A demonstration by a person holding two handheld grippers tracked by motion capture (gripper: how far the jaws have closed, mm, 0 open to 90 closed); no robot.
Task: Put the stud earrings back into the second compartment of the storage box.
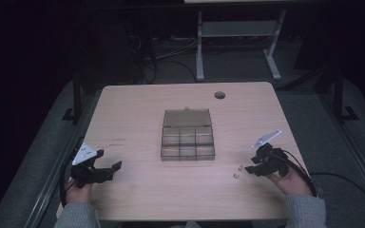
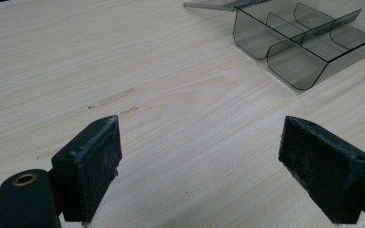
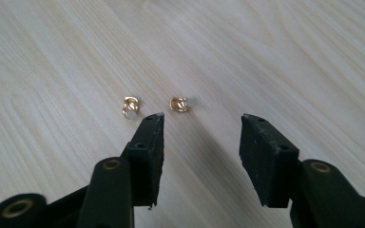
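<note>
We are holding the right hand-held gripper [image 3: 202,121] open just before two gold nuts [image 3: 179,104], the left hand-held gripper [image 2: 199,147] open over the counter [image 2: 180,109].

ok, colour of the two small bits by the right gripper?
Shiny gold small bits, clearest in the right gripper view.

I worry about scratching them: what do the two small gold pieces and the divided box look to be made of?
The two small gold pieces look like polished metal, perhaps brass: they glint yellow. The divided box looks like smoke-tinted clear plastic: the table, pale wood-grain and matte, shows through its walls.
</note>
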